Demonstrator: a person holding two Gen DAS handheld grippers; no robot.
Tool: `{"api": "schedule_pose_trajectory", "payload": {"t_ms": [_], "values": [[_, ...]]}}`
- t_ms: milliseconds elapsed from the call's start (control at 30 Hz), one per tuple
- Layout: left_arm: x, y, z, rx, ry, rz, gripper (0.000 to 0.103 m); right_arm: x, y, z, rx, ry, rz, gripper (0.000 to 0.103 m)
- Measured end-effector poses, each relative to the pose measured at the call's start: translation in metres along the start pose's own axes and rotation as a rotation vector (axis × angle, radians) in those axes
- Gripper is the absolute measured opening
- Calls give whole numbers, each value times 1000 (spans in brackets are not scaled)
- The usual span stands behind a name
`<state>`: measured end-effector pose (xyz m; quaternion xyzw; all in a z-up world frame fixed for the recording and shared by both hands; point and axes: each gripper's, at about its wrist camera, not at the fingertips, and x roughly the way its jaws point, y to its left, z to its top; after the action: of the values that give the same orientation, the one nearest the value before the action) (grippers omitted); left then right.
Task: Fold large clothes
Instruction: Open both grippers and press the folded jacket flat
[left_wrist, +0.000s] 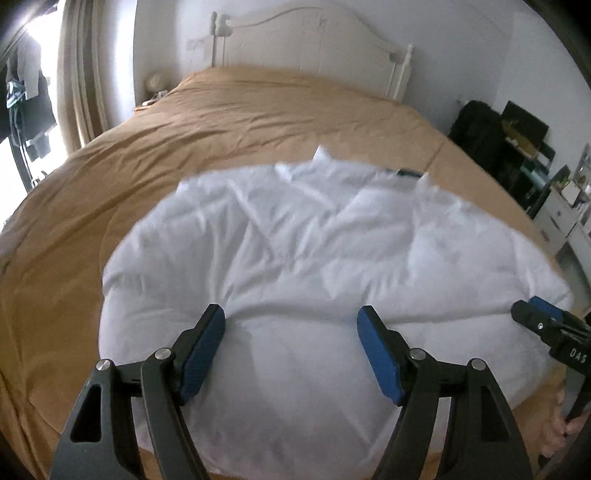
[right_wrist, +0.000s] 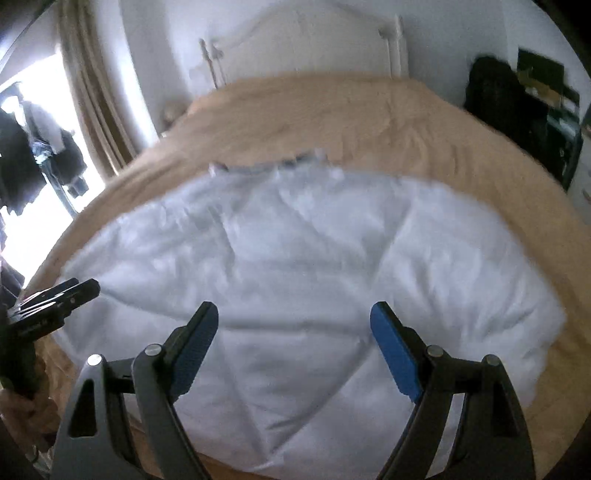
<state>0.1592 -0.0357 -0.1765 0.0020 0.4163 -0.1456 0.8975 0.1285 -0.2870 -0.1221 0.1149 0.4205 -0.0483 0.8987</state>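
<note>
The white padded garment (left_wrist: 303, 258) is lying spread across the near half of the bed, on the tan bedspread (left_wrist: 229, 122). A dark collar detail (left_wrist: 404, 172) is showing at its far edge; the exact garment type is not clear.

The left gripper (left_wrist: 291, 354) is hovering over the near edge with jaws standing wide, nothing between the pads. The right gripper (right_wrist: 293, 354) is hovering likewise over the near edge, jaws wide and empty. Each gripper is showing at the side of the other's view.

Handling judgement: the garment is appearing soft, puffy and light, with a smooth shell that is likely to slip. Thick filling is calling for a wide jaw and a deep bite. Recommended hold: the near hem corners or a side seam, one gripper at each, so that both layers are lifting together.
</note>
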Motion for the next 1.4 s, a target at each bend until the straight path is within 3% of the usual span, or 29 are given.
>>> {"api": "schedule_pose_trajectory", "payload": {"t_ms": [233,367,500,600,733,967,1133,1233,1300,1400], "values": [[20,8,-13,11,-6,31,77,7,-7,-22,-37,9,-30,88],[24,11,-13,13,2,43,78,6,-4,-14,-35,21,-63,89],[23,13,-12,6,8,36,79,-4,-11,2,2,-21,-137,89],[23,12,-10,11,9,41,79,13,-29,5,35,29,-156,90],[25,14,-10,5,11,39,80,26,-36,1,66,69,-136,98],[28,15,-9,0,24,39,81,24,-24,5,58,113,-192,102],[28,15,-9,-1,22,35,82,-2,23,19,-58,50,-152,99],[28,15,-10,-2,24,32,82,14,49,26,-129,115,-133,98],[28,15,-10,-2,25,28,82,39,59,29,-146,196,-101,88],[28,16,-10,-5,25,25,82,66,59,42,-107,259,-78,87]]}}
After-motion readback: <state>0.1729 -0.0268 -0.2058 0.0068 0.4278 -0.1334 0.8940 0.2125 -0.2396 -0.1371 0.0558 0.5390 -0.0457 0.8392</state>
